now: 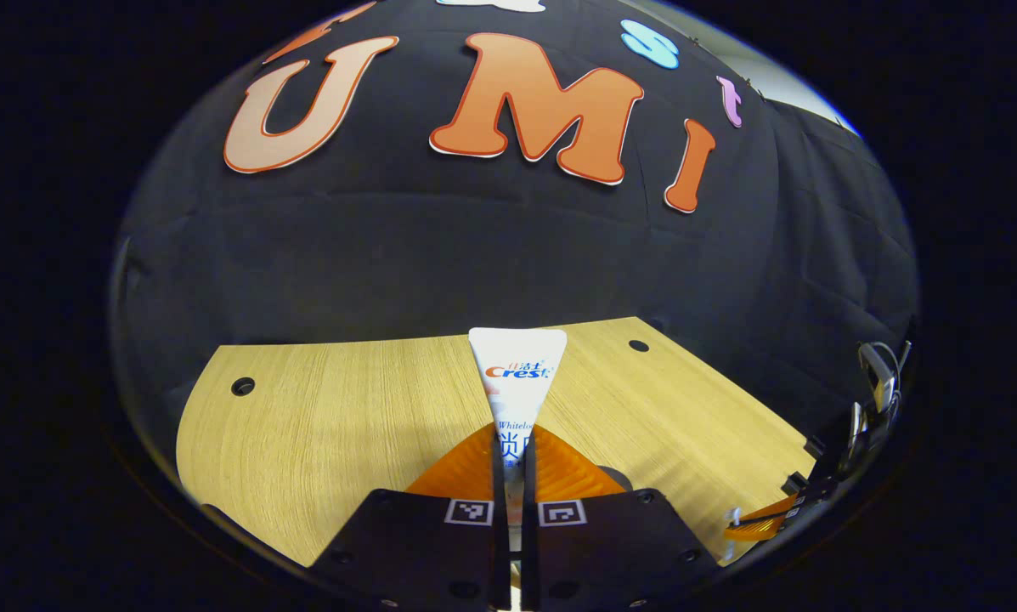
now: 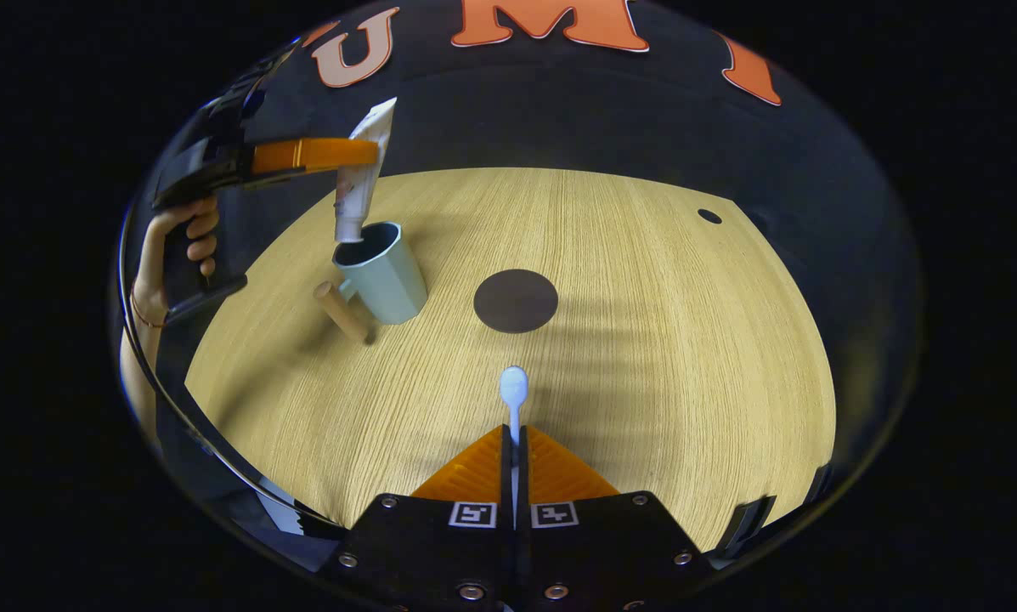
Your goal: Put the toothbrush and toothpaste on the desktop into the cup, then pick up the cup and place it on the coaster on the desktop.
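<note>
My left gripper (image 1: pixel 515 476) hides lower part of toothpaste (image 1: pixel 518 370) between its fingers. My right gripper (image 2: pixel 515 455) covers toothbrush (image 2: pixel 514 393) handle; just head shows past fingertips. Toothpaste cap end dips behind cup (image 2: pixel 382 274) rim in right gripper view; can't tell if it touches inside. My hand (image 2: pixel 187 246) and forearm cut off at edge there.

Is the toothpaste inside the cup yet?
Just starting: the white toothpaste tube, held by the left hand-held gripper, hangs cap-down with its tip at the pale blue mug's rim.
</note>
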Action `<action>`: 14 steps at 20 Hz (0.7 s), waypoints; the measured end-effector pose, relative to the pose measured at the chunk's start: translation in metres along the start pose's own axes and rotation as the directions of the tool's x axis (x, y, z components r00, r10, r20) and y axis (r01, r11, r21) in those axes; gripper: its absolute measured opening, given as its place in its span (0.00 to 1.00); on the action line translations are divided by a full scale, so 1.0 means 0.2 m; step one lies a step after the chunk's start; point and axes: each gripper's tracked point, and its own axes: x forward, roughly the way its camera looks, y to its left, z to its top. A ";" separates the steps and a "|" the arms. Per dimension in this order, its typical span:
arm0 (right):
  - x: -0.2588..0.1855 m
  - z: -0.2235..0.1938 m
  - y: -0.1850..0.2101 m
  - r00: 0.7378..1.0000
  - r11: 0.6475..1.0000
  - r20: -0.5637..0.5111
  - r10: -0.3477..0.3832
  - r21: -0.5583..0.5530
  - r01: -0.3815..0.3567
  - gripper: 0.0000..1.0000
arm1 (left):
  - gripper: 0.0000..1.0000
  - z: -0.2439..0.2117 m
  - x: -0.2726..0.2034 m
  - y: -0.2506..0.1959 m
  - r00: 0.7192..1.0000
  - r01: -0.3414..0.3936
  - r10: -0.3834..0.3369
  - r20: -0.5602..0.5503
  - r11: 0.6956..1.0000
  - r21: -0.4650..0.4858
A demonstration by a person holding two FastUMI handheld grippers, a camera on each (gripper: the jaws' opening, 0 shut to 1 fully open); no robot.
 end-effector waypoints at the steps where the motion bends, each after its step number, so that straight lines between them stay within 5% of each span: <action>1: -0.01 0.01 -0.01 1.000 1.000 0.004 0.000 0.001 0.000 0.01 | 0.05 -0.02 0.03 0.01 1.000 0.002 -0.002 -0.003 1.000 0.000; 12: -0.09 0.15 0.00 0.996 0.998 0.087 0.037 0.049 -0.041 0.01 | 0.05 -0.25 0.14 0.03 1.000 0.028 -0.028 -0.013 0.999 -0.040; 14: -0.12 0.18 -0.02 0.992 0.997 0.124 0.031 0.060 -0.038 0.01 | 0.12 -0.25 0.09 0.03 0.999 0.038 -0.037 0.010 0.999 -0.032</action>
